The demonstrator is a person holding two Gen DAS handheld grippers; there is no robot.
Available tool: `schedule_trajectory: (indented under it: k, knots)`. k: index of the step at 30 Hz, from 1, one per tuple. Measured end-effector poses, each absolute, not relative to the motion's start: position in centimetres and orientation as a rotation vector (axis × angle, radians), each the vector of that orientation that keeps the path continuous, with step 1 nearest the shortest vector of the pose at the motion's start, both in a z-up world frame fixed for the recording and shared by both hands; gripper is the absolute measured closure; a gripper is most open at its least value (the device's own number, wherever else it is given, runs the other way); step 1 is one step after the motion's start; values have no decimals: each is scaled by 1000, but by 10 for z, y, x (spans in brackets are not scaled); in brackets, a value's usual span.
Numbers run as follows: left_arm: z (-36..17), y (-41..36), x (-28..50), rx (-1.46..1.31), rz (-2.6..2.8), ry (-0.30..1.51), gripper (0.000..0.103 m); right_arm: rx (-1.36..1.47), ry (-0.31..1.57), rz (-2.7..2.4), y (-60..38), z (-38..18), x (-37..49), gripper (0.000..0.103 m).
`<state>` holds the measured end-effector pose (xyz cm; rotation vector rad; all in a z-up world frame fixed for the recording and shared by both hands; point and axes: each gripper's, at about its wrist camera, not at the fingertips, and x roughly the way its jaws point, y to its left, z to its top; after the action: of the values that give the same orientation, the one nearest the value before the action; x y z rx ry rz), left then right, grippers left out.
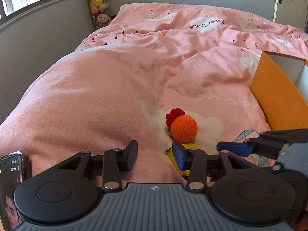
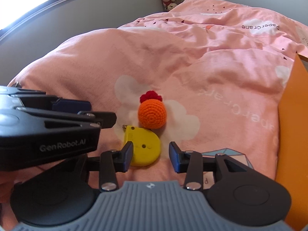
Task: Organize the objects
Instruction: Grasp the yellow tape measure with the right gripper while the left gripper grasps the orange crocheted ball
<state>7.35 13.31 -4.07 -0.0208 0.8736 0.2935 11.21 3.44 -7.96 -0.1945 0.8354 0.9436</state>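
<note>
An orange crochet ball [image 1: 183,128] with a red crochet piece [image 1: 174,114] behind it lies on the pink bed cover; it also shows in the right wrist view [image 2: 152,114]. A flat yellow tag [image 2: 143,146] with a small metal ring lies just in front of the ball; in the left wrist view [image 1: 189,146] my right finger hides most of it. My left gripper [image 1: 155,156] is open and empty, left of the tag. My right gripper [image 2: 151,156] is open, its left finger over the tag's edge. An orange box [image 1: 273,96] stands at the right.
The pink bed cover [image 1: 107,96] is rumpled toward the far end. A phone [image 1: 11,188] sits at the left edge of the left wrist view. Plush toys [image 1: 98,2] hang in the far corner by a window. A door [image 1: 288,3] is at the far right.
</note>
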Motion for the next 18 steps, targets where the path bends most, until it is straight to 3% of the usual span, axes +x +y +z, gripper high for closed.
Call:
schedule_trajectory:
  k: [3,6,18]
  knots:
    - [-43,135,76,-10,288,881,53,-197,833,950,43,-83,116,46]
    - [-45,139,77,-34,283,876,53,-185,847,960,49,-88,123,44]
    - [-51,146,82,-66,270,885,53,-154,923,984,62,-103,132,51]
